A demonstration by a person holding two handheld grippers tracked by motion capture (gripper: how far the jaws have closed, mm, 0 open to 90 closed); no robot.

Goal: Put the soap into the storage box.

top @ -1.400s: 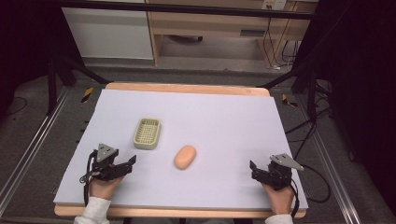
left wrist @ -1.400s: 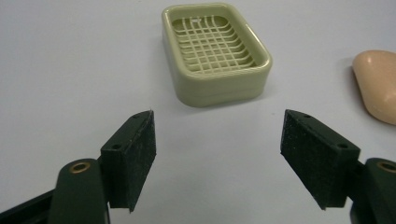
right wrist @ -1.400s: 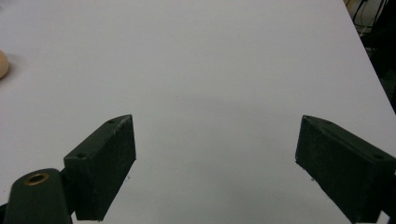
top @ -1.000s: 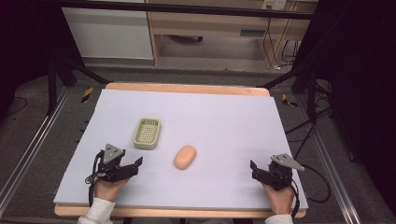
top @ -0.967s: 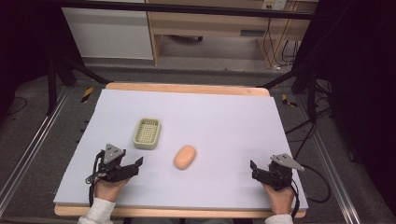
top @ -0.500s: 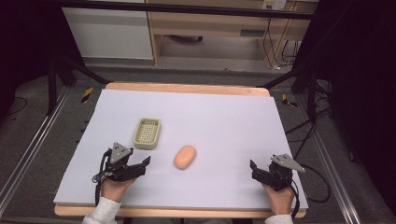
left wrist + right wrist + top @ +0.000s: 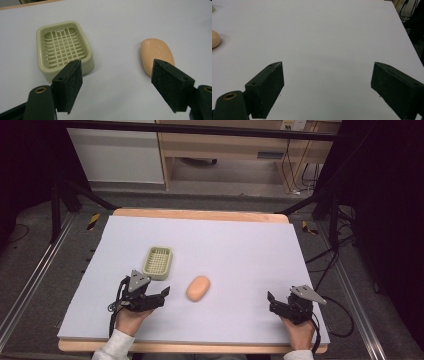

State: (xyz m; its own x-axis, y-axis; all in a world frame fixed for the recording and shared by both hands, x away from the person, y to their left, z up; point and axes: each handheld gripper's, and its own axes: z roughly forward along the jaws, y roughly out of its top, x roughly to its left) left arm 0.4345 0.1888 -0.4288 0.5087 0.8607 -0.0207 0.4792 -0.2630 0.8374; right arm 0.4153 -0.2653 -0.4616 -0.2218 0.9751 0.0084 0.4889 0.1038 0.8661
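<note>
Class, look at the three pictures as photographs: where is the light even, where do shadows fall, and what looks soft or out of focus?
High view: even light on the white table cover, dark surroundings. Left gripper view: the soap dish and the soap are fairly sharp, with soft shadows beside them and small glints on the soap; the near pads look slightly soft. Right gripper view: the soap at the frame edge is blurred.

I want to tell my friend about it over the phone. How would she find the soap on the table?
Look at the big white table. Near its front left is a pale green soap dish with a grid bottom, and just to the right of it, not touching, lies the soap. It is the smooth, peach-coloured oval lump, the only rounded, solid thing there.
</note>
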